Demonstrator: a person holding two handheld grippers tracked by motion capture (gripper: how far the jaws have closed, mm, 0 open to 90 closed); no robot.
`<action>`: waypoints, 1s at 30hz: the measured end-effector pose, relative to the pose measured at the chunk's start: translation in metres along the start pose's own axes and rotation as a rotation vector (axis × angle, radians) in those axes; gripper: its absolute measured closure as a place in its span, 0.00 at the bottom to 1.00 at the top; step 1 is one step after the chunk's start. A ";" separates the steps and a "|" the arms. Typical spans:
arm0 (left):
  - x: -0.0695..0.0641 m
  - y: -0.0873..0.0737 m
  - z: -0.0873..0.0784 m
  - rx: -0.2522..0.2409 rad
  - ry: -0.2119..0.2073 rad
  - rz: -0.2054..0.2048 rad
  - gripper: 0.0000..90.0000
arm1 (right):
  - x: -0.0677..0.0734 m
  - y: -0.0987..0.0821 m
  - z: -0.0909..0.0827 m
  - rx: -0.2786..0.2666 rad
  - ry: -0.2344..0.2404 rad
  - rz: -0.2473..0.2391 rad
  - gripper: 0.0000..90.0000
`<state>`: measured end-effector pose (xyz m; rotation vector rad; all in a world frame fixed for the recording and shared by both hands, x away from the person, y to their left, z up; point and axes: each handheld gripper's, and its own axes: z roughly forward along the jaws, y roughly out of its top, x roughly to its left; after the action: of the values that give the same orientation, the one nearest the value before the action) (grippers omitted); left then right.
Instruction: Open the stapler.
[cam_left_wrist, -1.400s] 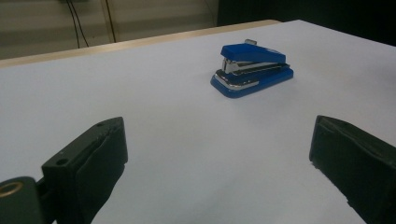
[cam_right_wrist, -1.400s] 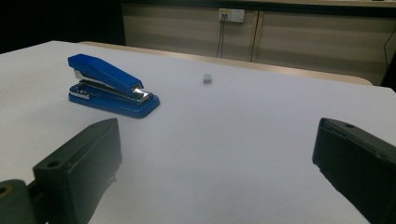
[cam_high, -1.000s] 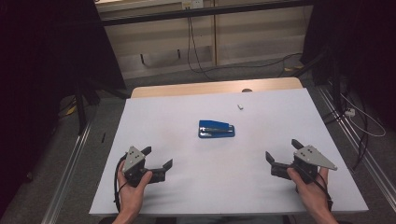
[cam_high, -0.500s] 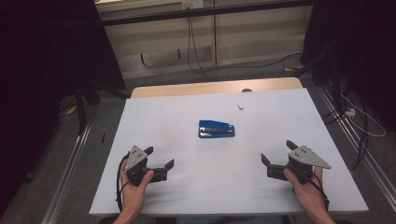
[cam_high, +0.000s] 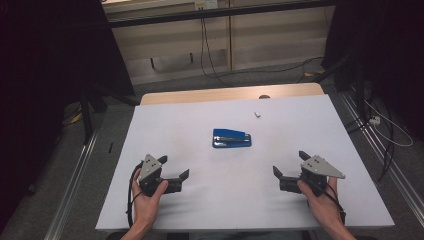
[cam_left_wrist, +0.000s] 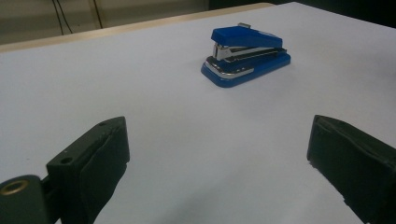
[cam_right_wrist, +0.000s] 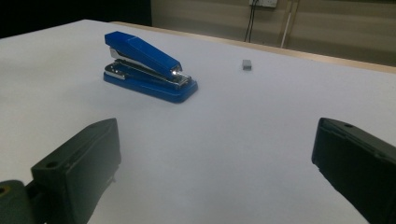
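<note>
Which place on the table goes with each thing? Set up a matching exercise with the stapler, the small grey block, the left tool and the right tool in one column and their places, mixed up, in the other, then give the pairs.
Things:
1. stapler
2. small grey block
3. left tool
4. right tool

Places:
A. near edge of the table, at the person's right
B. middle of the table
C. near edge, at the person's left
D. just beyond the stapler, toward the far edge

Pairs: 1-B, 2-D, 3-C, 4-A
</note>
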<state>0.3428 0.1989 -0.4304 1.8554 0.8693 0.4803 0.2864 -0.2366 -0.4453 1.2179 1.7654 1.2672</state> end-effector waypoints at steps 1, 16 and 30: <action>0.000 0.000 0.001 0.003 0.002 0.001 0.06 | 0.001 0.001 0.003 0.000 0.012 0.008 0.01; 0.001 0.012 0.009 -0.025 -0.006 -0.017 0.08 | 0.023 0.022 0.030 -0.040 0.101 -0.019 0.00; 0.001 0.041 0.042 -0.036 -0.091 0.038 0.08 | 0.045 0.043 0.059 -0.070 0.191 -0.060 0.03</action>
<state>0.3854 0.1630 -0.4120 1.8492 0.7612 0.4284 0.3349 -0.1693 -0.4239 1.0260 1.8596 1.4379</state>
